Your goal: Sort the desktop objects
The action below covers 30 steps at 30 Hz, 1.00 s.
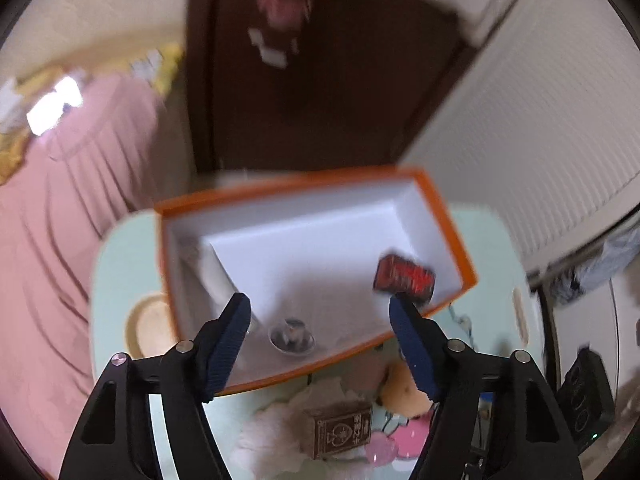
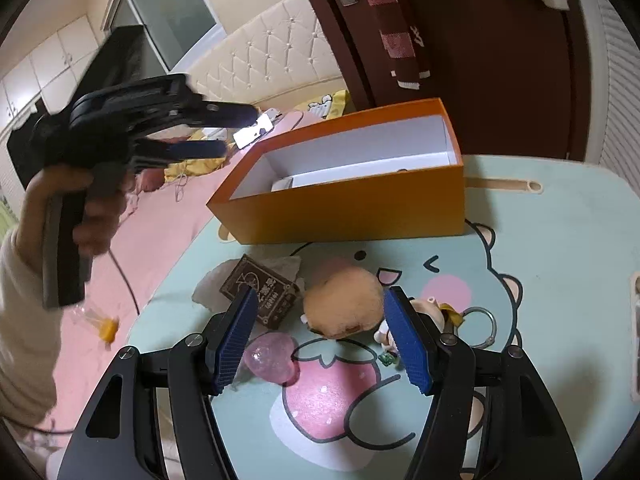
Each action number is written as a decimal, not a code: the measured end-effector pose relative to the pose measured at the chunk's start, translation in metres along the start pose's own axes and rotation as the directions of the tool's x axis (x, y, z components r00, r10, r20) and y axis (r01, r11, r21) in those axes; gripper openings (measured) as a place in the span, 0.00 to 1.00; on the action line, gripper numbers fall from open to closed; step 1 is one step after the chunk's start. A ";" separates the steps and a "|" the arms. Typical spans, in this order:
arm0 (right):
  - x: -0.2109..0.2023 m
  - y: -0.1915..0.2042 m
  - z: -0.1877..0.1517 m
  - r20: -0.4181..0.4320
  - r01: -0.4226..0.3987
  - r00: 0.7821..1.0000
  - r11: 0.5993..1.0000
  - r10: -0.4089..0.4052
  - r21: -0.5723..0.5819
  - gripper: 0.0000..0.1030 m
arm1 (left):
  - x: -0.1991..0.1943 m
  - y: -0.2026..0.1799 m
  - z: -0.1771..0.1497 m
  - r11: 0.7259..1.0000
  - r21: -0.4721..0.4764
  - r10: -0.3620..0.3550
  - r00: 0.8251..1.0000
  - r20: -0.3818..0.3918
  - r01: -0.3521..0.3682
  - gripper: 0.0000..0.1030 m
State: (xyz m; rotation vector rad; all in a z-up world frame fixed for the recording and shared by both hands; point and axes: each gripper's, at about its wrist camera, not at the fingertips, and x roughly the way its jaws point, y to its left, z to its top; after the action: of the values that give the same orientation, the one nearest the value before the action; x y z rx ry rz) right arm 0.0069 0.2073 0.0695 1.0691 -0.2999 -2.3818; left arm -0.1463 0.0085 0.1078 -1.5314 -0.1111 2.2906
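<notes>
An orange box (image 1: 456,236) with a white inside stands on the mint table; it also shows in the right wrist view (image 2: 360,208). Inside it lie a red and black packet (image 1: 404,278) and a small round grey thing (image 1: 290,336). My left gripper (image 1: 320,316) is open and empty, high above the box; it shows in the right wrist view (image 2: 236,130) at the left. My right gripper (image 2: 320,312) is open and empty, low over a tan plush ball (image 2: 344,304). A brown card box (image 2: 260,296), a pink heart (image 2: 274,360) and a small figure keychain (image 2: 432,312) lie around it.
The table (image 2: 560,280) has a cartoon print and sits beside a bed with a pink cover (image 2: 168,232). A dark door (image 2: 500,60) stands behind the box. A white crumpled tissue (image 2: 208,284) lies under the card box. A yellow-tipped plastic thing (image 2: 106,326) lies on the bed.
</notes>
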 end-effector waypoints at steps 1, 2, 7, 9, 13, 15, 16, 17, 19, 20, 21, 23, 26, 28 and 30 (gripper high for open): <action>0.000 -0.003 0.000 -0.001 -0.013 1.000 1.000 0.013 0.013 0.64 | 0.009 -0.002 0.003 1.000 0.003 0.006 0.998 -0.058 -0.006 0.57; -0.001 -0.005 -0.001 0.000 -0.021 1.000 1.000 0.021 0.021 0.64 | 0.018 -0.003 0.007 1.000 0.006 0.012 0.993 -0.116 -0.011 0.53; -0.010 -0.005 -0.001 0.027 -0.040 0.999 0.999 0.040 0.012 0.64 | 0.045 -0.012 0.021 0.993 0.076 0.108 0.960 -0.259 -0.092 0.50; -0.013 -0.003 -0.001 0.043 -0.046 0.998 0.999 0.046 -0.002 0.64 | 0.049 -0.014 0.025 0.993 0.076 0.111 0.952 -0.285 -0.093 0.50; -0.014 -0.002 -0.001 0.044 -0.050 0.998 0.999 0.051 -0.016 0.64 | 0.057 -0.019 0.028 0.996 0.065 0.073 0.938 -0.338 -0.054 0.50; -0.014 -0.004 -0.001 0.036 -0.054 0.998 0.998 0.055 -0.009 0.64 | 0.063 -0.021 0.026 0.999 0.046 0.044 0.927 -0.372 -0.029 0.50; -0.014 -0.006 -0.001 0.035 -0.056 0.998 0.998 0.056 -0.003 0.64 | 0.067 -0.021 0.025 0.999 0.037 0.038 0.920 -0.390 -0.025 0.50; -0.014 -0.007 0.000 0.035 -0.057 0.998 0.998 0.057 0.002 0.64 | 0.072 -0.020 0.024 0.999 0.030 0.038 0.912 -0.410 -0.028 0.50; -0.014 -0.009 0.001 0.035 -0.059 0.998 0.998 0.059 0.009 0.65 | 0.078 -0.018 0.023 0.999 0.026 0.041 0.904 -0.427 -0.033 0.49; -0.014 -0.010 0.001 0.034 -0.060 0.998 0.998 0.059 0.012 0.65 | 0.081 -0.017 0.023 0.999 0.023 0.041 0.899 -0.435 -0.034 0.49; -0.014 -0.010 0.001 0.033 -0.061 0.998 0.998 0.060 0.016 0.65 | 0.083 -0.016 0.024 0.999 0.021 0.041 0.895 -0.444 -0.035 0.49; -0.013 -0.012 0.001 0.030 -0.062 0.998 0.998 0.061 0.022 0.65 | 0.087 -0.016 0.023 0.999 0.023 0.040 0.888 -0.458 -0.033 0.46; -0.013 -0.013 0.002 0.027 -0.062 0.998 0.998 0.061 0.028 0.65 | 0.093 -0.018 0.019 0.998 0.044 0.052 0.871 -0.488 -0.036 0.37; -0.012 -0.015 0.003 0.023 -0.064 0.998 0.997 0.063 0.035 0.65 | 0.092 -0.019 0.018 0.998 0.060 0.058 0.870 -0.490 -0.032 0.35; -0.011 -0.016 0.003 0.020 -0.066 0.998 0.997 0.065 0.044 0.65 | 0.091 -0.019 0.016 0.998 0.062 0.053 0.871 -0.488 -0.026 0.34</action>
State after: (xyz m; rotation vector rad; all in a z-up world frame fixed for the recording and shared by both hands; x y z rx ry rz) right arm 0.0051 0.2273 0.0722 1.0419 -0.3902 -2.3374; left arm -0.1863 0.0602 0.0403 -2.0466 0.1207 1.8398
